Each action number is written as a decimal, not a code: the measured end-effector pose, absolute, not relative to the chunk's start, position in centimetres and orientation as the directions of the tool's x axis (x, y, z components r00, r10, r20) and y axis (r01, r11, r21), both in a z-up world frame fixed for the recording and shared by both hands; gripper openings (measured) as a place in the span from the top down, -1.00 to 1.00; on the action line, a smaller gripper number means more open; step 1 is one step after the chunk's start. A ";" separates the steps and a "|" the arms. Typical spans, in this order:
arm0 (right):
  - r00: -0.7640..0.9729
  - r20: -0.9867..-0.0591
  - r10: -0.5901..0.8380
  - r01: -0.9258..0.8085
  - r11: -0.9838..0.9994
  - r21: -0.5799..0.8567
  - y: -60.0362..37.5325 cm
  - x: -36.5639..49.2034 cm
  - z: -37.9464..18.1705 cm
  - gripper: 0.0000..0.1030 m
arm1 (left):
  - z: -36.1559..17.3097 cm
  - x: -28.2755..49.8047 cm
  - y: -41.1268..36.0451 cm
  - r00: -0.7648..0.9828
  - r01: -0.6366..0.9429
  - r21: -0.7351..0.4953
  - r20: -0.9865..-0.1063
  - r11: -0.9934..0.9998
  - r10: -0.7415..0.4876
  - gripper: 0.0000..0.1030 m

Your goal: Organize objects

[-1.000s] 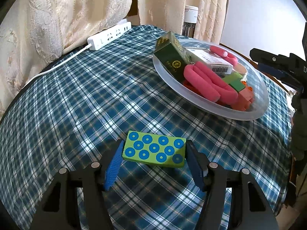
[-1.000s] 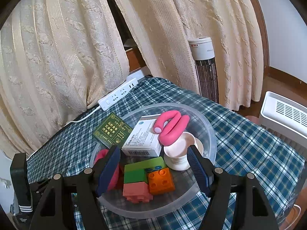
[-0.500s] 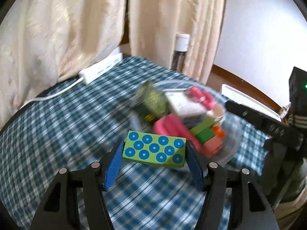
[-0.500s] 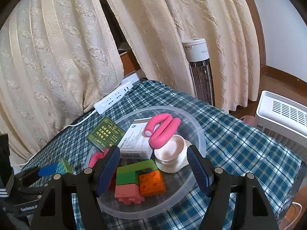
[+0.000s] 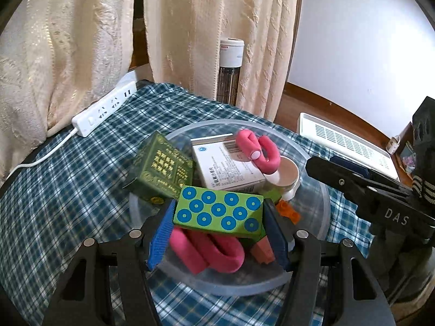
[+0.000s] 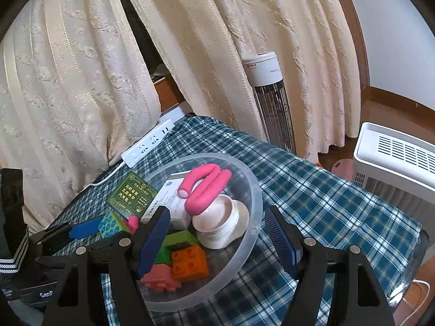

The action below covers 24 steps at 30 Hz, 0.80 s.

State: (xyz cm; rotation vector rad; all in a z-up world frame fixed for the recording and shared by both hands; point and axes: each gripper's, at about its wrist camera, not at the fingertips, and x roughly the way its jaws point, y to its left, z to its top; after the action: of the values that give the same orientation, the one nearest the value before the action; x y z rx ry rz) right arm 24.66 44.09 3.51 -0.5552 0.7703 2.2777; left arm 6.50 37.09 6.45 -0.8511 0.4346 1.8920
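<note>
Left gripper [image 5: 218, 231] pinching green blue-dotted block [image 5: 219, 212] above clear plastic bowl [image 5: 325, 198]; lower into gap before releasing; right gripper [image 6: 217, 233] spread, empty.

White letters "DAS" stand on the black arm of the right claw [image 5: 350, 174]. The dark green box [image 5: 160, 169] carries gold characters, too small to read. The white box [image 5: 227, 167] shows a barcode and unreadable print.
</note>
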 end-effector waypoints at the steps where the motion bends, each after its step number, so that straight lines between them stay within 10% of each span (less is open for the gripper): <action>1: -0.691 -0.565 0.450 -0.701 -0.608 0.374 44.1 24.7 3.5 -0.46 | 6.3 6.5 37.3 -0.276 -0.888 -0.062 -0.722 -0.456 0.635 -0.24; 24: -0.683 -0.569 0.458 -0.709 -0.603 0.365 44.1 25.0 3.6 -0.46 | 5.2 6.2 38.6 -0.273 -0.882 -0.063 -0.739 -0.466 0.617 -0.27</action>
State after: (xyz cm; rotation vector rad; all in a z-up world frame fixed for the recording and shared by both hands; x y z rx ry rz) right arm 24.96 44.07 3.57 -0.5586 0.7635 2.2677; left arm 6.25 38.64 5.19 -0.8805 0.4483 1.8914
